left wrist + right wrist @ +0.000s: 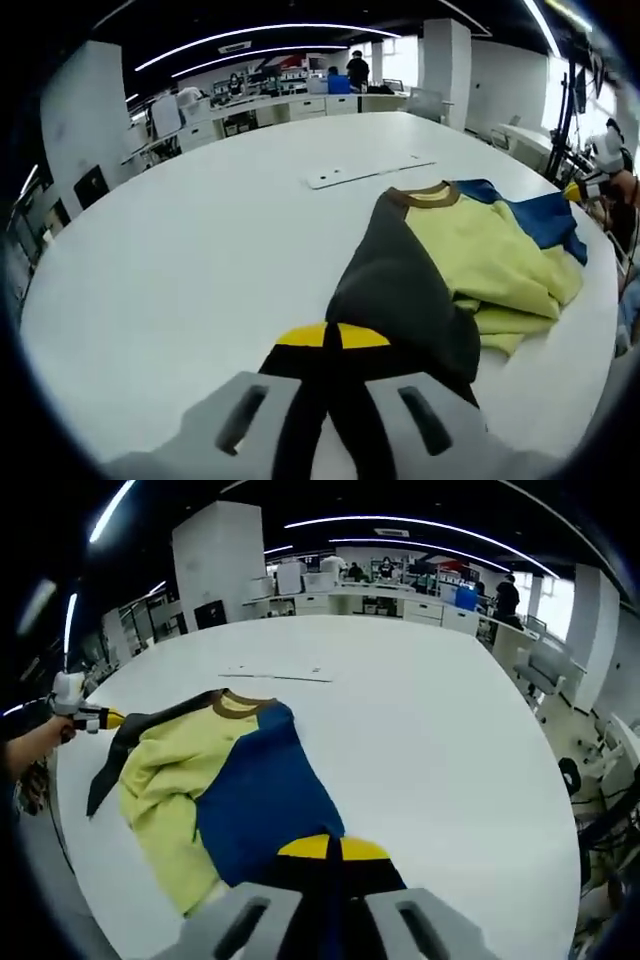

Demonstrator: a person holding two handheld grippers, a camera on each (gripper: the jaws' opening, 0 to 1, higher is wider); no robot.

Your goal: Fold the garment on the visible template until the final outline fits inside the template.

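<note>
Both grippers, left (330,420) and right (330,910), are pinching sleeve cuffs of the sweater (230,780) (apparently spreading it) on the table (420,730).

Opposed low views, shared garment (450,260) between.

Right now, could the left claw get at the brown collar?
Probably yes: the collar lies uncovered ahead, but the left claw is shut on the dark sleeve and must release first.
</note>
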